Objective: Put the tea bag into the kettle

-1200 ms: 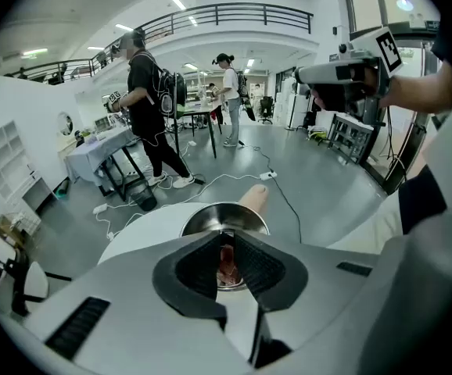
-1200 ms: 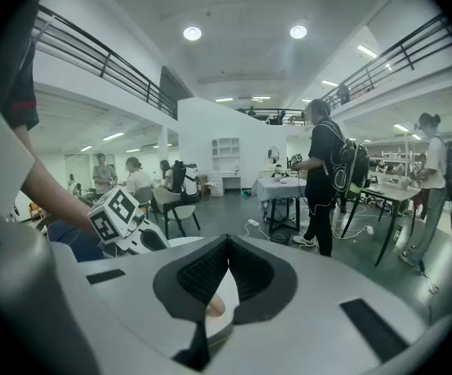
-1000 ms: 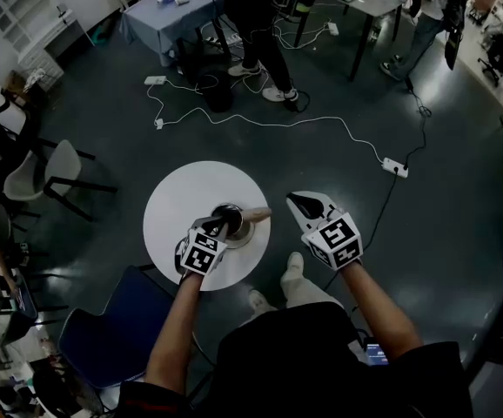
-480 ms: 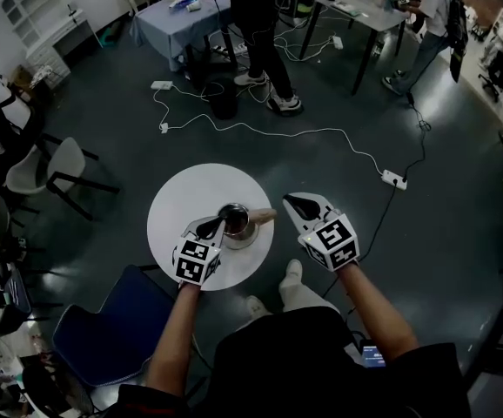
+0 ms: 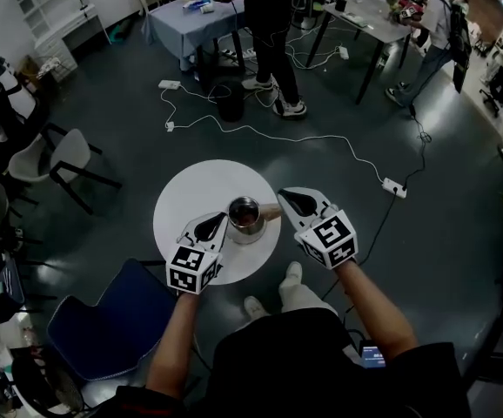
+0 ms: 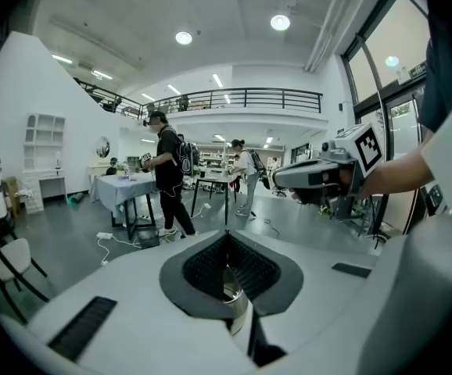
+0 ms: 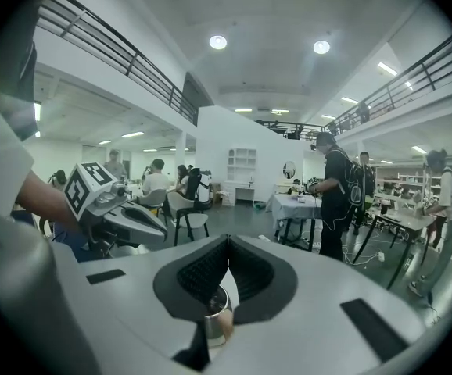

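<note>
A small steel kettle point(image 5: 245, 219) stands open-topped on the round white table point(image 5: 191, 198), its wooden handle point(image 5: 270, 213) pointing right. No tea bag shows in any view. My left gripper point(image 5: 219, 222) hovers just left of the kettle, jaws shut and empty. In the left gripper view the left gripper point(image 6: 227, 238) has its pads together, with the kettle point(image 6: 234, 301) showing below them. My right gripper point(image 5: 284, 198) hangs over the handle's end. The right gripper point(image 7: 227, 244) is also shut with nothing in it, and the kettle point(image 7: 214, 311) sits beneath it.
A blue chair point(image 5: 103, 325) stands at the table's near left. A white cable and power strip point(image 5: 394, 187) lie on the dark floor to the right. Grey chairs point(image 5: 64, 159) stand at the left. People work at tables point(image 5: 191, 16) farther back.
My left gripper has lifted off the kettle's mouth and drawn back to the lower left, jaws now shut. My right gripper has shifted left, nearer the handle.
</note>
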